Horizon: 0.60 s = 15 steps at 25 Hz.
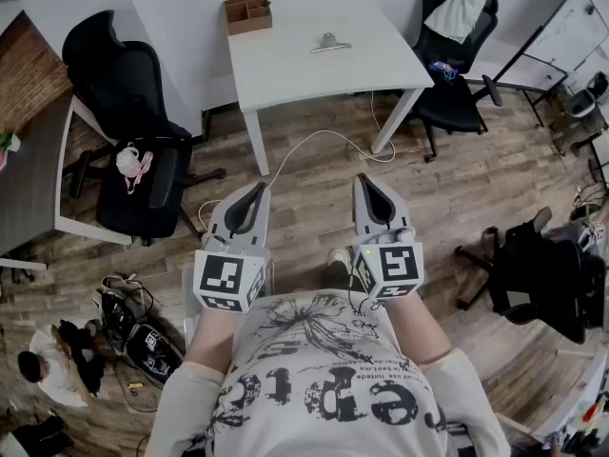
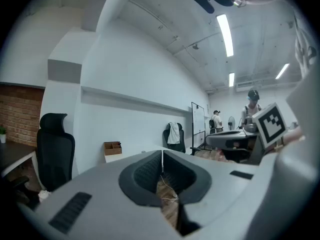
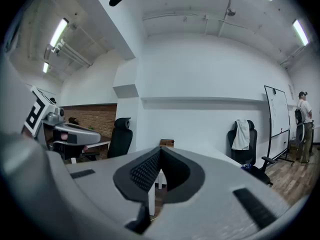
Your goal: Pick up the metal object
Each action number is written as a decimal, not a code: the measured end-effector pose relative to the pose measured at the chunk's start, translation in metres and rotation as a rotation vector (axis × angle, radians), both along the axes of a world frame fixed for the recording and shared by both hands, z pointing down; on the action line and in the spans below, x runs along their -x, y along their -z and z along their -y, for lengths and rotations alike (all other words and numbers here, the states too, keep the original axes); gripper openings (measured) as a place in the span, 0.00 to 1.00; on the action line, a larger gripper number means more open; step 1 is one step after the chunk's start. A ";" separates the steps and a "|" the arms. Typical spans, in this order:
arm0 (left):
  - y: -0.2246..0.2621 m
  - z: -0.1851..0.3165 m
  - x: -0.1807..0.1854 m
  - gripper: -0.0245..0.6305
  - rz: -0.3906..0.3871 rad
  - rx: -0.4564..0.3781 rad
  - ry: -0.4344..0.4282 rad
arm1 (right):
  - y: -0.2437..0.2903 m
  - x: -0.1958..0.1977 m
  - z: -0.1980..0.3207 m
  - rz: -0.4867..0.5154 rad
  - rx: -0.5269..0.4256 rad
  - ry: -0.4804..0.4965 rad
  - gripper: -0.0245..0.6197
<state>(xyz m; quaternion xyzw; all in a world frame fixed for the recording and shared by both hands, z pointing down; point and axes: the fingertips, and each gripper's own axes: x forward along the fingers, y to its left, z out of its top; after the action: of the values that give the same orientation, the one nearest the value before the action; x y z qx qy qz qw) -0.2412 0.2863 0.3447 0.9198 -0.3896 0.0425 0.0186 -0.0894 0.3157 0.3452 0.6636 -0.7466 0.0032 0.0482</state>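
At the bottom centre of the head view, a person in a patterned shirt [image 1: 324, 379] is holding two grippers level over a wooden floor [image 1: 457, 188]. The left gripper [image 1: 257, 191] is sitting left of centre and the right gripper [image 1: 371, 181] right of centre. Both are showing jaws pressed together, gripping nothing.

One white cable [image 1: 324, 139] is lying on the floor ahead of them. Beyond it, at upper centre, one white table [image 1: 285, 69] is standing. The metal object [image 1: 329, 43] is resting on its top, well apart from both grippers. One wooden box [image 1: 247, 13] is sitting at the table's far left corner.

Three black chairs are standing around the table. The left chair [image 1: 133, 141] is at mid left. The far chair [image 1: 457, 65] is at upper right, with a white cloth [image 1: 461, 6] hanging over its back. The right chair [image 1: 547, 279] is at the right edge.
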 end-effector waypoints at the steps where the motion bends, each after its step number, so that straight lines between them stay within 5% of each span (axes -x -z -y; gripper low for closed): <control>1: -0.001 0.000 0.000 0.05 -0.001 0.001 0.000 | -0.001 0.000 0.000 0.000 0.001 -0.001 0.02; 15: -0.006 0.009 0.004 0.05 -0.023 0.018 -0.005 | -0.005 0.005 0.005 0.012 0.004 -0.024 0.02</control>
<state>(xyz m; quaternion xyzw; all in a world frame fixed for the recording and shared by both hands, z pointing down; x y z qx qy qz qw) -0.2456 0.2774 0.3504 0.9209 -0.3869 0.0356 0.0309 -0.0941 0.3109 0.3501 0.6723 -0.7388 0.0090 0.0452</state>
